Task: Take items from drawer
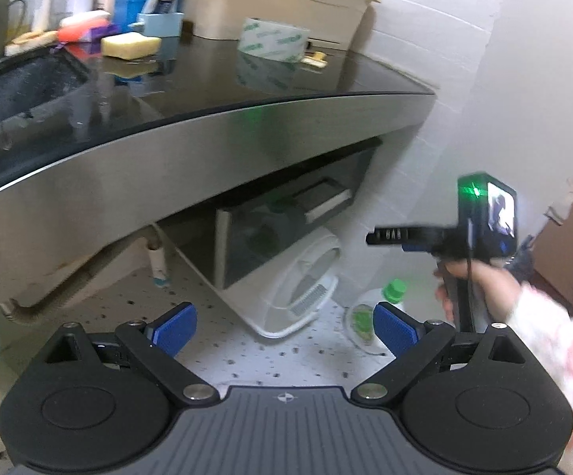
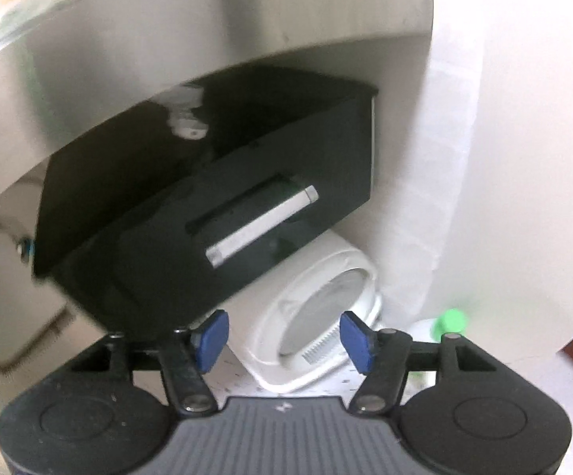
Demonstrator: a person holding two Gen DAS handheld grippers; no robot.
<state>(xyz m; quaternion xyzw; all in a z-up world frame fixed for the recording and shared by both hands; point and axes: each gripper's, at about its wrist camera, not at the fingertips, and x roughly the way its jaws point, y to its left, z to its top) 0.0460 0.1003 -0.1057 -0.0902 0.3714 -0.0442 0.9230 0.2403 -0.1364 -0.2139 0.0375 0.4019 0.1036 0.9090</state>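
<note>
A black drawer [image 2: 270,206] with a silver bar handle [image 2: 260,225] hangs under the steel-fronted counter; it also shows in the left wrist view [image 1: 286,221]. In the right wrist view the drawer stands pulled out, with a pale item [image 2: 187,118] inside near the back. My right gripper [image 2: 284,340] is open and empty, just below and in front of the drawer. It also shows in the left wrist view [image 1: 381,235], held by a hand. My left gripper [image 1: 284,328] is open and empty, further back, low over the floor.
A white round appliance [image 2: 326,316] stands on the speckled floor below the drawer. A green-capped bottle [image 1: 393,291] lies beside it by the white wall. The dark countertop [image 1: 207,91] carries a tape roll [image 1: 272,39], a sponge [image 1: 130,45] and several bottles.
</note>
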